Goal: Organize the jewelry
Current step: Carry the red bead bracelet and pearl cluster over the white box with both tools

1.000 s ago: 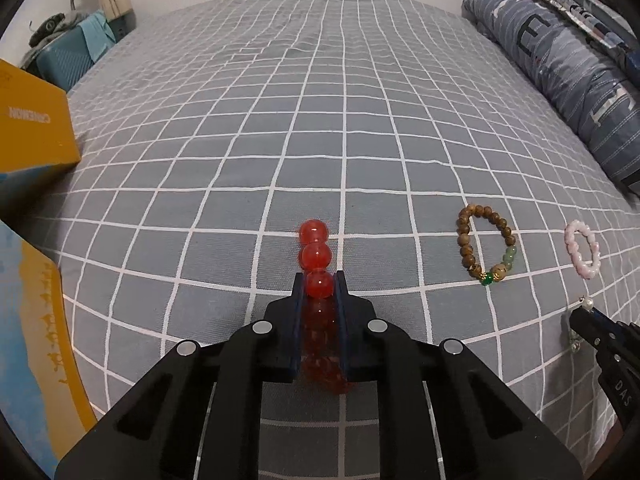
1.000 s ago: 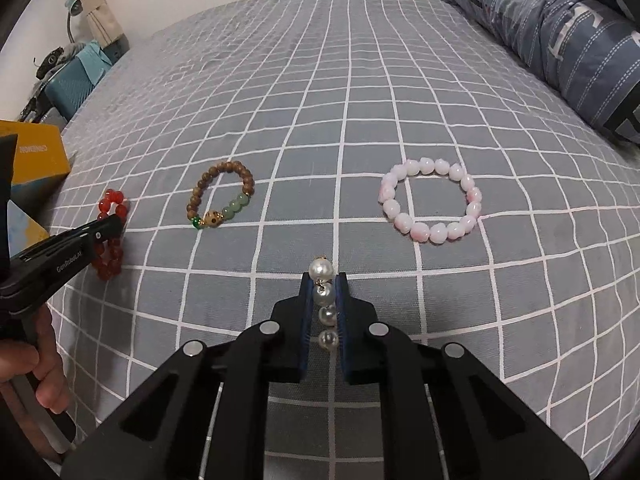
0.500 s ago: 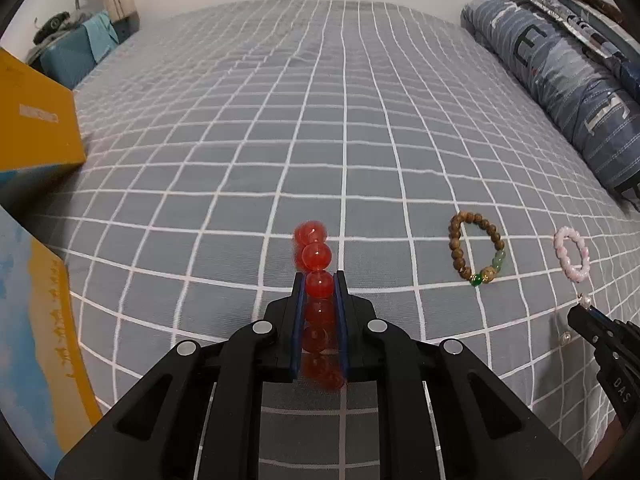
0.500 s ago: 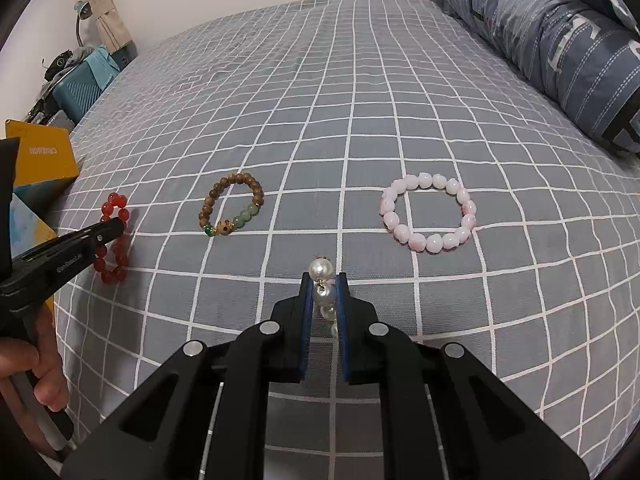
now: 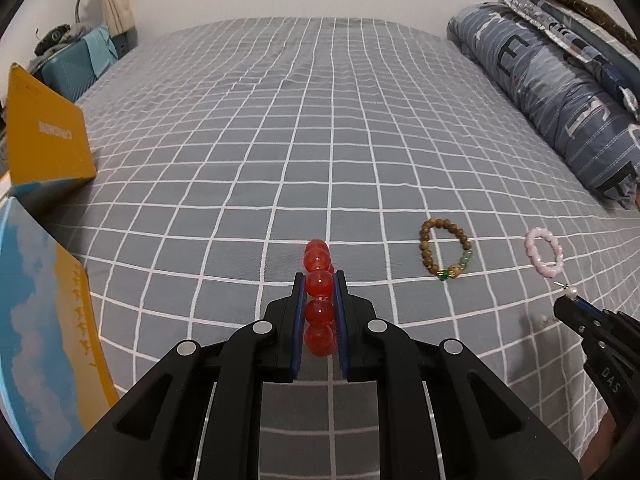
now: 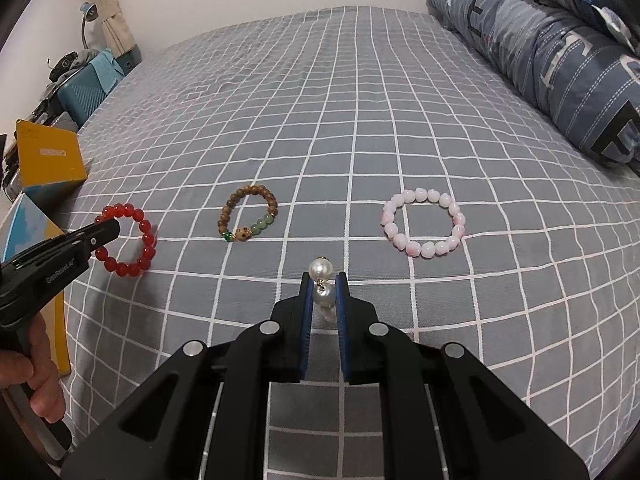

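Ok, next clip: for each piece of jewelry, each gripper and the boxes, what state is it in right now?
Left gripper: shut on red bead bracelet.
Red bead bracelet: pinched, lifted.
Right gripper: shut on white pearl piece.
White pearl piece: pinched.
Brown wooden bead bracelet with green beads: flat on the checked grey bedsheet, untouched.
Pink bead bracelet: flat, untouched.
Yellow cardboard box: whether open, cannot tell.

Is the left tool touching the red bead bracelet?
Touching. The left wrist view shows the left tool with both pads pressed against beads of the red bead bracelet, no gap on either side.
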Motion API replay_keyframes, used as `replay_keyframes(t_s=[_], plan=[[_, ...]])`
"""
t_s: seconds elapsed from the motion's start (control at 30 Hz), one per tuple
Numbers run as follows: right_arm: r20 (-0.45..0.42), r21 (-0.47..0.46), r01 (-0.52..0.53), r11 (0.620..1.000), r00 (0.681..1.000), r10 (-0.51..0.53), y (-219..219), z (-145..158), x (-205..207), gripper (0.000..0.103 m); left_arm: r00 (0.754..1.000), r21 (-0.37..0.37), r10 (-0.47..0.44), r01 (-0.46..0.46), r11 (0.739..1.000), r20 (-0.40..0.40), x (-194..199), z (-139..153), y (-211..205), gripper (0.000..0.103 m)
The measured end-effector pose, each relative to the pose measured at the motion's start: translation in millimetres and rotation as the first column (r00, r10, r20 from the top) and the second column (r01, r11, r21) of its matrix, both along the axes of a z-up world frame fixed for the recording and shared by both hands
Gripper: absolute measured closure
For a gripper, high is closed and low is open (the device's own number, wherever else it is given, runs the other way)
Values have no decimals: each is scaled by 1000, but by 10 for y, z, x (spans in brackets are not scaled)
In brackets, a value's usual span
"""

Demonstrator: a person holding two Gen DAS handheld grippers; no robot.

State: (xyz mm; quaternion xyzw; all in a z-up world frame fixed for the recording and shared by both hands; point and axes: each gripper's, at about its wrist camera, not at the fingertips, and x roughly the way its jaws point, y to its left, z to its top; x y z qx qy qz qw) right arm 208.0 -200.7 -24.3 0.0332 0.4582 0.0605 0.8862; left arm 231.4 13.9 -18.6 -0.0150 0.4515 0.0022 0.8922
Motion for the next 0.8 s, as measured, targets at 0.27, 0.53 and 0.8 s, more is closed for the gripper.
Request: replay_keyframes(t_s=[0.27,0.53,0.8], plan=[[29,-6,4,1000,1000,-4,24,166,-122,93,999,1,-7,7,1000,32,-202,210,1,90],[63,-28,3,1000,998,-2,102,342,-250,93,998,4,-16,15,1000,59,-388,371,-12,90],[86,-50,-8,999,996,13,189,480,-361,92,996,5,-20,20,1000,87,-574,583,28,90]])
